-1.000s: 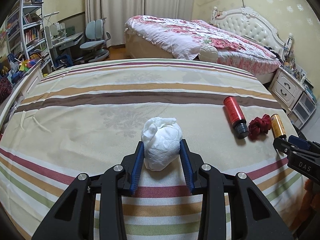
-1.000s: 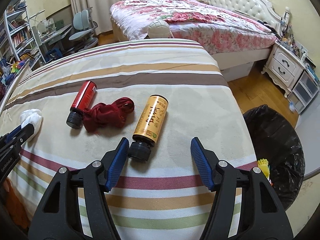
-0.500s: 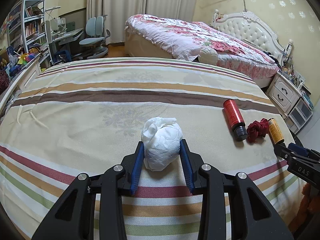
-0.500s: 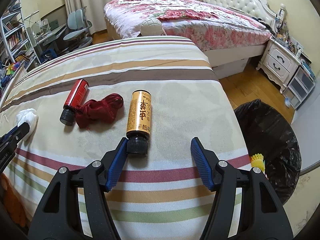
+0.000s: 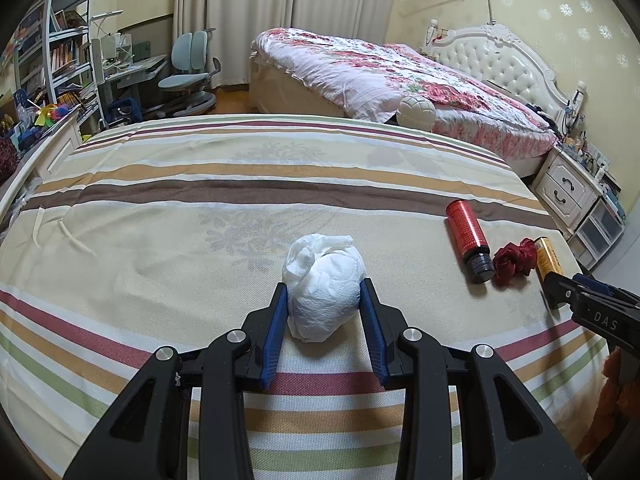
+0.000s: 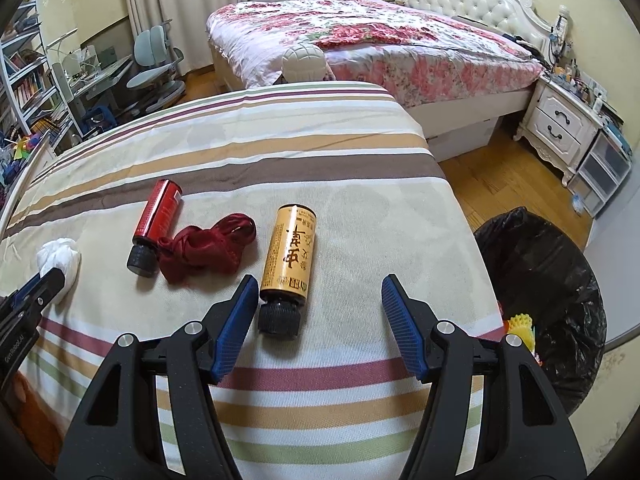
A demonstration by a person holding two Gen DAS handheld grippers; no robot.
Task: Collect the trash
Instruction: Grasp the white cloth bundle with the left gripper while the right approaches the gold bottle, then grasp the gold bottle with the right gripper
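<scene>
left gripper (image 5: 324,300) is clamped on the crumpled tissue wad (image 5: 322,282) over the striped bedspread (image 5: 160,208) (light, soft, squeezed mid-bulk); right gripper (image 6: 316,308) gapes beside the rigid, likely slippery yellow bottle (image 6: 290,254), best pinched mid-barrel.

Left gripper (image 5: 323,294), right gripper (image 6: 316,298): black plastic frames, ribbed blue pads, silver screws; "DAS" lettering on right unit.

Seen beyond the striped bedspread (image 5: 280,184): a floral-quilted bed (image 5: 384,68) with tufted white headboard (image 5: 500,54), a white nightstand (image 6: 560,124), a pale ball (image 5: 416,111), a grey-blue desk chair (image 5: 192,60), crowded bookshelves (image 5: 60,52), cream curtains (image 5: 280,4).
</scene>
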